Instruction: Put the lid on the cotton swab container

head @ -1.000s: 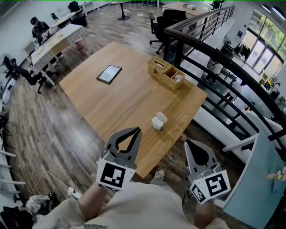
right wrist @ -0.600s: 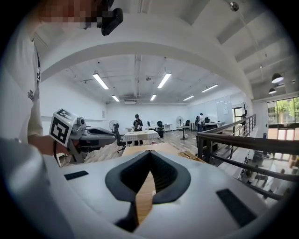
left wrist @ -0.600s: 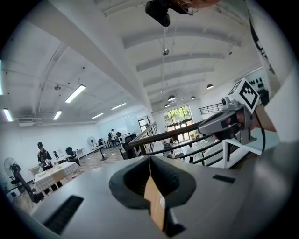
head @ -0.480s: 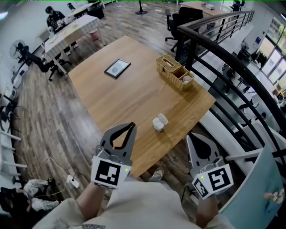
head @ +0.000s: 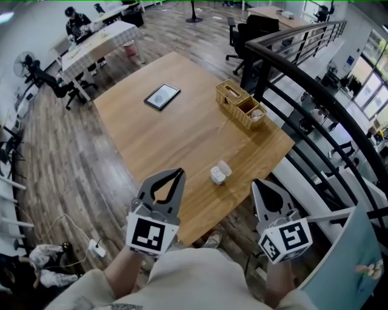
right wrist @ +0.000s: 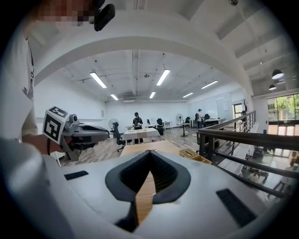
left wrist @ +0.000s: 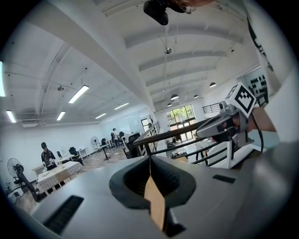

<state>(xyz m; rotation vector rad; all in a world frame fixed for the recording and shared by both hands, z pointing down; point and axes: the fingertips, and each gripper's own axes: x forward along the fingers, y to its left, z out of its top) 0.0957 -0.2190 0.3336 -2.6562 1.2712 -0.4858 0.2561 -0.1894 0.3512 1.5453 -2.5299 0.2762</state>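
A small white cotton swab container (head: 217, 176) stands near the front edge of the wooden table (head: 176, 130), and its white lid (head: 224, 168) rests against it on the far right side. My left gripper (head: 180, 172) is held over the table's front edge, left of the container, shut and empty. My right gripper (head: 257, 183) hangs just off the table's front right edge, also shut and empty. In both gripper views the jaws meet at the tips, and the container is hidden behind them.
A tablet (head: 162, 96) lies at the table's far left. A wicker basket (head: 241, 104) with compartments stands at the far right edge. A dark railing (head: 315, 97) runs along the right side. A person (head: 74, 18) sits at a distant table.
The view has shifted a little, so the table and container sit slightly lower and to the right in frame. Both grippers stay shut and nearly in place.
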